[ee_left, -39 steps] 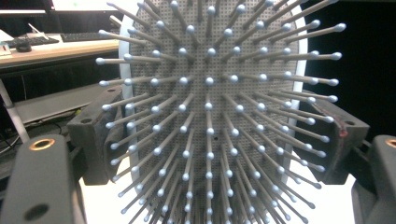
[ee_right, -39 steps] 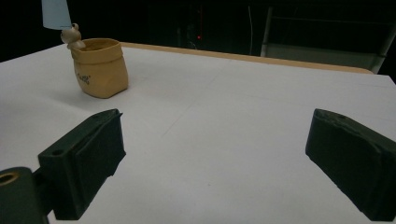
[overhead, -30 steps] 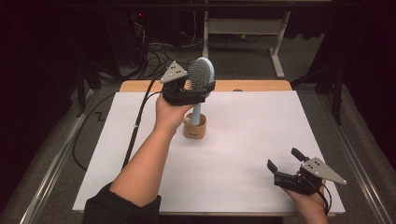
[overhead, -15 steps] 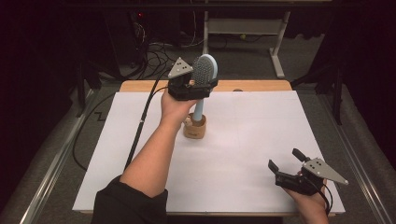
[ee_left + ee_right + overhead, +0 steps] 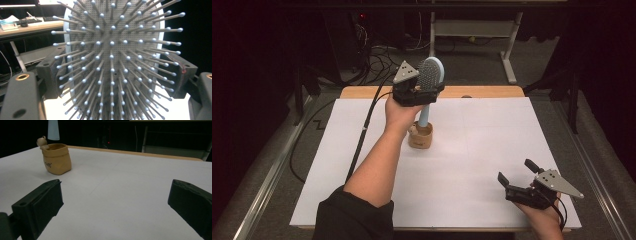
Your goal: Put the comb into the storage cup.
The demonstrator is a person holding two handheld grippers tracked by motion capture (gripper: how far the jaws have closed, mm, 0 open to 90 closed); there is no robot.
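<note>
High view has the left gripper (image 5: 424, 92) clamped on the head of a light blue hairbrush (image 5: 430, 75), held upright over the small tan holder (image 5: 420, 135) near the back middle of the white table (image 5: 472, 165). Compared with a second ago the brush sits a bit higher: back then the handle went down into the holder, and now its tip hangs right at or just above the rim. From the right gripper view the handle end (image 5: 53, 130) looks clear of the holder (image 5: 57, 158), so I'd say it's basically out, though the angle makes it hard to swear to.

Left gripper view is all bristles (image 5: 112, 62), with the black jaws pressed against both edges of the brush head, so the grip looks solid.

Right gripper (image 5: 518, 180) is parked at the near right corner of the table, jaws spread wide with nothing between them, same spot as before.

My read: the lift-out is nearly done, and next comes carrying the brush off somewhere, keeping it clear of the rim so the holder doesn't tip.
</note>
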